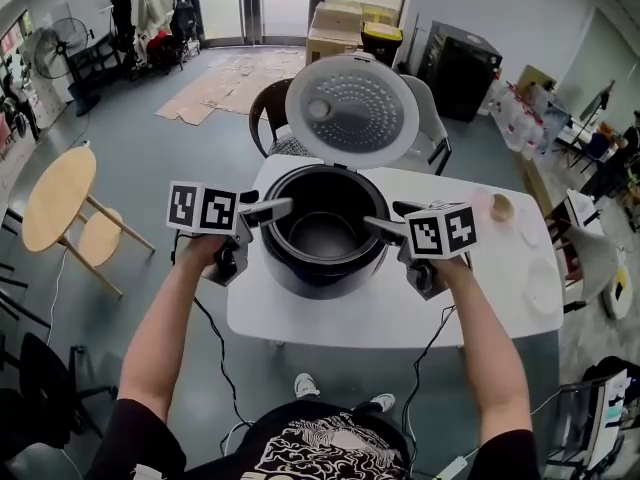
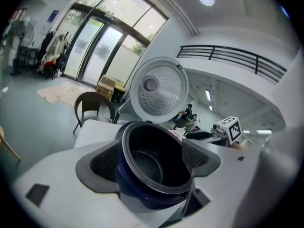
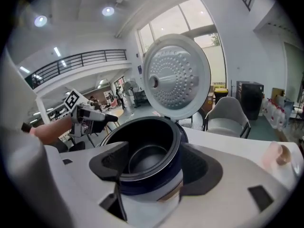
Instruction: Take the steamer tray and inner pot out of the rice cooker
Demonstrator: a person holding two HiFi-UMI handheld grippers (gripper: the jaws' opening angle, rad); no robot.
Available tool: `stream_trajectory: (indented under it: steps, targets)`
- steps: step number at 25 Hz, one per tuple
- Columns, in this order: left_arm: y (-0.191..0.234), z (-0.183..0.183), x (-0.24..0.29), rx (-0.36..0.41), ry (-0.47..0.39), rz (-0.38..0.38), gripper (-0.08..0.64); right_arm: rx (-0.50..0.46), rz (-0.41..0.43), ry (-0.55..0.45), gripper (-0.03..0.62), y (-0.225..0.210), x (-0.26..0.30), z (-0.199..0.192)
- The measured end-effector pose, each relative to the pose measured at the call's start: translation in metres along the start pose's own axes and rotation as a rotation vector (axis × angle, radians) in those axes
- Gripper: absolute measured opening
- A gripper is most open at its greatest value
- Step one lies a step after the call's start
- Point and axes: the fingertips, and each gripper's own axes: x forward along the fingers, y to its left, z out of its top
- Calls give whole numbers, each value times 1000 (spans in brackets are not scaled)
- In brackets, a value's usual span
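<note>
- Rice cooker (image 1: 322,274): the biggest piece of the task. It stands upright on the white tabletop (image 1: 480,303), left of the middle, dark body and open mouth facing straight up.
- Lid (image 1: 352,106): swung fully open at the cooker's 12 o'clock, its dimpled inner face toward the person, so nothing blocks the mouth from above.
- Inner pot (image 1: 326,234): seated in the cooker, its dark rim level with the mouth and its bottom bare. I cannot make out a steamer tray inside it (so my guess is the pot is the piece left to lift).
- Left tool (image 1: 266,206): jaws wide apart and clamped on nothing, fingertips just beside the rim at its 9 o'clock. The left gripper view shows the rim framed between the two pads.
- Right tool (image 1: 388,219): also spread wide and holding nothing, just beside the rim at its 3 o'clock. One pad looks to sit over the inside and one outside.
- The relation that counts: the pot lies between the two tools, at the left tool's 3 o'clock and the right tool's 9 o'clock, about equally near both. Being round, it has no long axis, so the way out is straight up.
- Small tan object (image 1: 502,207): at the cooker's 2 o'clock, well apart, too small to identify.
</note>
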Motion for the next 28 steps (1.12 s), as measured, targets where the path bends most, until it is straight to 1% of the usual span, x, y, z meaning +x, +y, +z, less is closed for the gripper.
stream_trajectory:
  steps: [3, 6, 9, 13, 16, 18, 21, 24, 25, 26, 28]
  targets:
    - [8, -2, 5, -116, 11, -65, 413, 41, 30, 48, 347, -3, 9, -8]
    - [11, -2, 11, -180, 53, -108, 410, 89, 73, 78, 341, -6, 16, -9]
    - [13, -8, 14, -222, 113, -151, 405, 130, 98, 98, 340, -5, 25, -11]
    - [11, -17, 20, -232, 184, -171, 399, 189, 122, 112, 340, -8, 29, -10]
    - [13, -17, 20, -284, 192, -195, 387, 233, 125, 123, 339, -10, 31, -10]
    - [15, -14, 23, -321, 188, -204, 359, 258, 130, 137, 340, -14, 32, -11]
    - [16, -13, 30, -332, 197, -184, 338, 288, 138, 150, 336, -19, 32, -14]
    - [18, -14, 38, -346, 216, -138, 304, 330, 126, 156, 313, -28, 31, -15]
    - [21, -15, 40, -358, 227, -117, 286, 346, 118, 160, 303, -31, 32, -15]
    - [25, -16, 40, -366, 243, -94, 251, 362, 108, 165, 286, -33, 34, -15]
    - [32, -19, 40, -365, 273, -62, 206, 387, 83, 178, 250, -35, 39, -15]
